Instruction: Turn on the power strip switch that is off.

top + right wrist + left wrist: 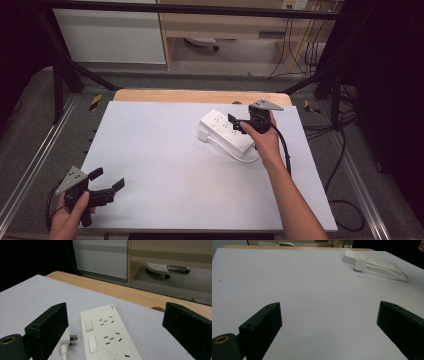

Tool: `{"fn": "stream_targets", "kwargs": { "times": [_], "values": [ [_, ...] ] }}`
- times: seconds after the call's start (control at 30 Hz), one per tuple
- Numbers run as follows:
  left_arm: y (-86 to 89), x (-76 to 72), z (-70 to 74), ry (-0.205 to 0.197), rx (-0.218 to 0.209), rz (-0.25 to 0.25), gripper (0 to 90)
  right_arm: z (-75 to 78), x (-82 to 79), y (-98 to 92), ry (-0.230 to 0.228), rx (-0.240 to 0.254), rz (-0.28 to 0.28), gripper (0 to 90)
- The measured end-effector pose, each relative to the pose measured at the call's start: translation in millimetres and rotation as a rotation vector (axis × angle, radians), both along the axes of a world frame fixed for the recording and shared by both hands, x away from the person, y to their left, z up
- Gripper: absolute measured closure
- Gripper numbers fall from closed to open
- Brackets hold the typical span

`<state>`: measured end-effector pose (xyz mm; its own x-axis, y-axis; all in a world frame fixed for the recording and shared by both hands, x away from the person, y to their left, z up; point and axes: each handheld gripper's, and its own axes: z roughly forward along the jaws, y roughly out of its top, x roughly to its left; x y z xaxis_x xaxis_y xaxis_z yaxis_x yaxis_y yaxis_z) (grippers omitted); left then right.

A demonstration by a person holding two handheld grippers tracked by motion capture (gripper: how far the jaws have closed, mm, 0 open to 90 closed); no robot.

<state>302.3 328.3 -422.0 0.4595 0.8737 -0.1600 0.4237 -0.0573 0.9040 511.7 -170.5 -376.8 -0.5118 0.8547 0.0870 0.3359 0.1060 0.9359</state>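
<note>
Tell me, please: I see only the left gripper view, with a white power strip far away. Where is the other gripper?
Observer: The right gripper hovers over the power strip, jaws open.
Operator: Is the plug in a socket?
Observer: No. In the right gripper view the plug lies on the table beside the strip, prongs bare.
Operator: Does the strip have switches?
Observer: Yes, two rocker switches sit beside the sockets.
</note>
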Motion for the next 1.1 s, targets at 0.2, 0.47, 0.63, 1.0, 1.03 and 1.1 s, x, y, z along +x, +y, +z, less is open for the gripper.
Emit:
{"fn": "stream_targets", "kwargs": {
  "times": [0.2,0.47,0.63,1.0,1.03,1.1],
  "values": [
    [0.2,0.0,0.1,-0.001,0.001,-0.001,6.0,-2.3,3.3,8.2,0.012,-0.009,0.011,7.1],
    [0.3,0.0,0.0,-0.001,0.001,0.0,6.0,-0.1,10.0,19.1,0.007,-0.012,0.024,10.0],
    [0.1,-0.1,0.0,-0.002,0.004,0.0,6.0,-3.6,12.2,24.7,0.006,-0.011,0.027,13.3],
    [0.0,0.0,0.0,-0.004,0.006,-0.002,6.0,-10.5,16.0,30.4,0.014,-0.009,0.026,19.0],
    [0.1,0.0,0.0,-0.004,0.007,-0.002,6.0,-11.0,16.5,31.2,0.012,-0.008,0.025,20.0],
    [0.0,0.1,-0.1,-0.004,0.007,-0.002,6.0,-11.2,16.7,31.7,0.012,-0.008,0.024,20.8]
  ]
}}
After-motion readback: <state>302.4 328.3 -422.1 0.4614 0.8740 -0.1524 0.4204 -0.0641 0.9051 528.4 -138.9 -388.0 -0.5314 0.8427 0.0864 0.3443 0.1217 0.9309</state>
